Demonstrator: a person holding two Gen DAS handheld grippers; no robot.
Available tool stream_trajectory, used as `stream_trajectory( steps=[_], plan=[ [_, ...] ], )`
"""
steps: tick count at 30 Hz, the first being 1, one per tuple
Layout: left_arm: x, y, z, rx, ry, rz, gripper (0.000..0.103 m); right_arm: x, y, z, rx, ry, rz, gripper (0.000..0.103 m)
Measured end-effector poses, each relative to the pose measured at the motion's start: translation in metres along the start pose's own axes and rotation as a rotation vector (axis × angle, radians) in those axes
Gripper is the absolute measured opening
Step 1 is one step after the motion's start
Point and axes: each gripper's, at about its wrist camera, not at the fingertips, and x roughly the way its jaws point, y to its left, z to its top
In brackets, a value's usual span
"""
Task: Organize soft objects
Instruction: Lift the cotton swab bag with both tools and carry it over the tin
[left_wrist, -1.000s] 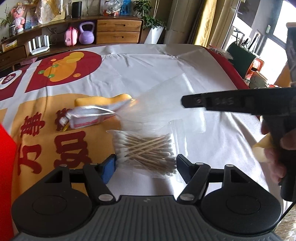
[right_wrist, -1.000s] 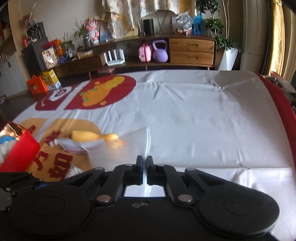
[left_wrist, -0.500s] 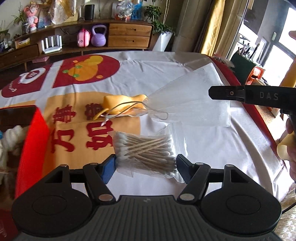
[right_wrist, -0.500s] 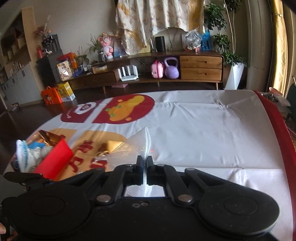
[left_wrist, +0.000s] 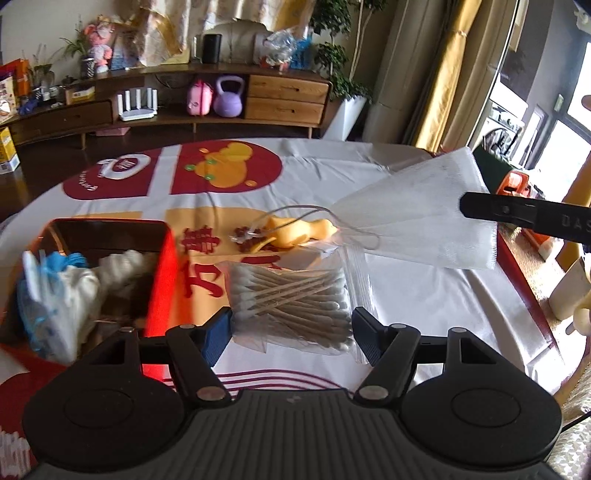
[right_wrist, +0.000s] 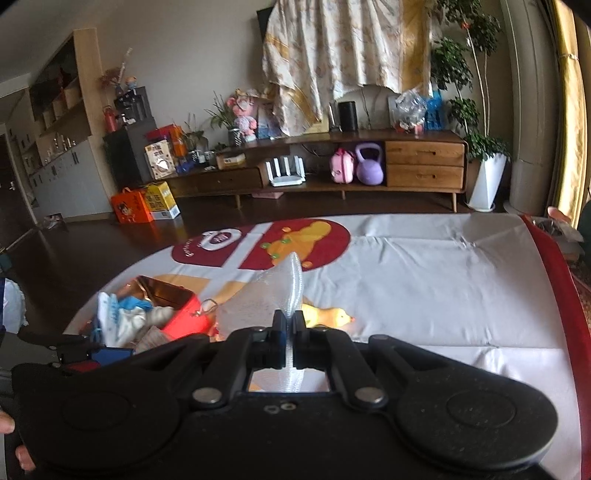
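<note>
Cotton swabs: clear plastic zip bag of wooden-stick cotton swabs (left_wrist: 291, 295), shown only by the left view, between the spread fingers of the left tool (left_wrist: 291, 330); whether the blue pads touch it I cannot tell.
Left tool: wide open.
Mesh pouch: sheer white drawstring mesh pouch (left_wrist: 417, 218), lifted above the worktop (left_wrist: 424, 306), pinched at its edge by the right tool (right_wrist: 290, 325).
Right tool: closed on the pouch (right_wrist: 280, 295).
Red box: open red box (left_wrist: 162, 273) of white and blue soft items, left.
Yellow toy: soft yellow duck-shaped toy (right_wrist: 327, 316), beyond the pouch.
</note>
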Motion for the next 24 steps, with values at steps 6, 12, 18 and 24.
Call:
stream_trajectory(
  steps=[6,12,18,24],
  plan=[
    [-0.028,0.019,-0.004,-0.004,-0.023,0.03,0.07,-0.006,0.026,0.002,-0.017,0.0,0.028,0.002],
    [-0.048,0.046,-0.007,-0.021,-0.029,0.067,0.07,0.0,0.057,0.005,-0.044,0.006,0.065,0.002],
    [-0.065,0.075,-0.007,-0.044,-0.038,0.106,0.07,0.016,0.084,0.009,-0.042,0.039,0.103,0.002],
    [-0.076,0.1,-0.005,-0.053,-0.039,0.138,0.07,0.032,0.105,0.013,-0.034,0.09,0.119,0.002]
  ],
)
